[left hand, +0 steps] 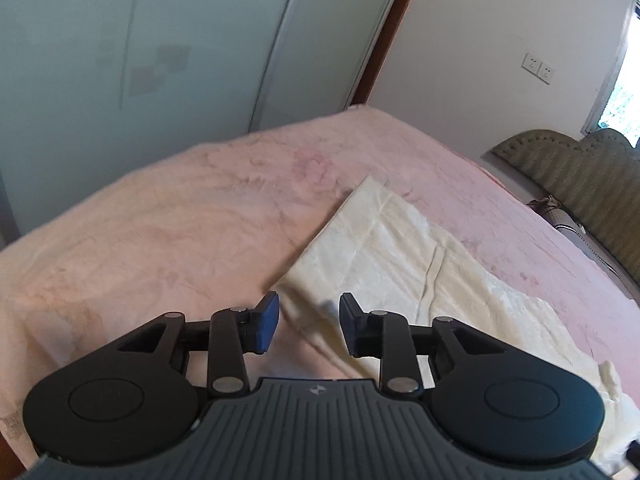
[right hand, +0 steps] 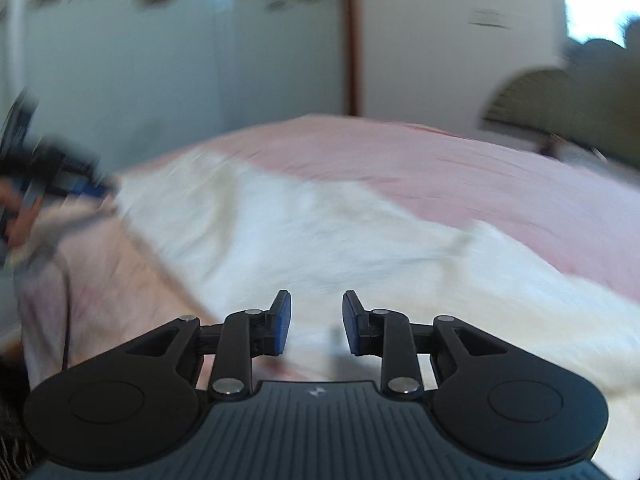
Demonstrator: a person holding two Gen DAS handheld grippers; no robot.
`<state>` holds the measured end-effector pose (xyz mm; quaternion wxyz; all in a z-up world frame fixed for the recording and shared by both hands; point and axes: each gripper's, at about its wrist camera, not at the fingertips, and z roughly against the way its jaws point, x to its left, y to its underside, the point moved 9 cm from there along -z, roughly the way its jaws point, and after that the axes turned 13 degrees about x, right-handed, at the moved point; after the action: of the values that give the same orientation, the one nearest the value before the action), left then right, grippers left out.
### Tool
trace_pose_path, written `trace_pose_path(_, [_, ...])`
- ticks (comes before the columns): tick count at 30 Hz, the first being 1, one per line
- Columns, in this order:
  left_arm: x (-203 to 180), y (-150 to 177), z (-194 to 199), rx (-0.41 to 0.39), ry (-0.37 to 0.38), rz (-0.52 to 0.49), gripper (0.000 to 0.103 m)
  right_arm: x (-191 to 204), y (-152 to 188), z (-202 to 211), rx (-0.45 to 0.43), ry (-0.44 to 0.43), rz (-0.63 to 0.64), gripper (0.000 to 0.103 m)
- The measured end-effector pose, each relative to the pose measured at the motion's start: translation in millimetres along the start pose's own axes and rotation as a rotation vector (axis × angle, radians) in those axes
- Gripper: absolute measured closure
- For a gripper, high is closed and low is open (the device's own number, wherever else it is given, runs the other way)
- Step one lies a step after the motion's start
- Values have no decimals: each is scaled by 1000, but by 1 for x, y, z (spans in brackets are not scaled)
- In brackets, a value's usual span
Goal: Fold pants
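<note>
Cream-white pants [left hand: 404, 256] lie flat on a pink bedspread [left hand: 168, 232], stretching from the middle of the left wrist view toward the lower right. My left gripper [left hand: 309, 326] hovers over the pants' near left corner, jaws open, nothing between the blue pads. In the blurred right wrist view the pants [right hand: 304, 232] spread across the bed ahead of my right gripper [right hand: 316, 323], which is open and empty above the cloth. The left gripper [right hand: 48, 184], held in a hand, shows as a dark blur at the left edge.
The bed's far edge meets pale wardrobe doors [left hand: 160, 48] and a white wall with sockets [left hand: 538, 68]. A green padded headboard [left hand: 576, 176] stands at the right. A dark cable [right hand: 66, 300] hangs at the bed's left side.
</note>
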<state>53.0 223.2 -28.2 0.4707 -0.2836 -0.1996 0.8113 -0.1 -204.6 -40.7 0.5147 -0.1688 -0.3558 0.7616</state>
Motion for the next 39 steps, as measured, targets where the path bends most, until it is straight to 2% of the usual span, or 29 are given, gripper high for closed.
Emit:
trace_pose_path(3, [-41, 0, 6, -23, 67, -103, 65, -75, 9, 25, -63, 60, -310, 74])
trace_pose_path(5, [-78, 5, 8, -16, 148, -193, 56, -128, 23, 45, -114, 112, -532, 68])
trace_pose_path(6, [-100, 10, 7, -1, 201, -244, 50, -149, 31, 55, -149, 119, -625, 58])
trace_pose_path(7, [-122, 16, 6, 10, 250, -290, 47, -171, 39, 65, -193, 114, -715, 41])
trace_pose_path(9, [-165, 33, 2, 46, 316, -405, 43, -209, 58, 79, -284, 91, -899, 26])
trace_pose_path(11, [-205, 55, -3, 99, 369, -524, 41, -236, 69, 84, -334, 44, -1029, 26])
trace_pose_path(13, [-241, 81, -10, 145, 410, -629, 38, -253, 72, 82, -361, -25, -1097, 26])
trace_pose_path(16, [-275, 116, -26, 196, 409, -731, 36, -271, 68, 71, -350, -83, -1145, 26])
trace_pose_path(20, [-289, 151, -45, 258, 391, -791, 36, -285, 50, 61, -323, -82, -1154, 25])
trace_pose_path(24, [-298, 167, -47, 190, 341, -888, 30, -299, 10, 54, -290, -69, -1056, 19])
trace_pose_path(27, [-300, 166, -49, 192, 344, -882, 28, -311, -30, 25, -209, -54, -948, 11])
trace_pose_path(29, [-300, 165, -50, 196, 347, -874, 27, -318, -47, -6, -124, -30, -887, 10])
trace_pose_path(31, [-302, 164, -50, 199, 351, -873, 27, -325, -48, -22, -48, 32, -913, 10])
trace_pose_path(32, [-301, 164, -50, 200, 355, -868, 27, -327, -50, -17, -60, 42, -922, 10])
trace_pose_path(36, [-303, 164, -47, 188, 361, -860, 26, -316, -51, 29, -242, 24, -893, 10])
trace_pose_path(39, [-303, 164, -46, 181, 371, -846, 26, -324, -31, 47, -264, 42, -950, 9])
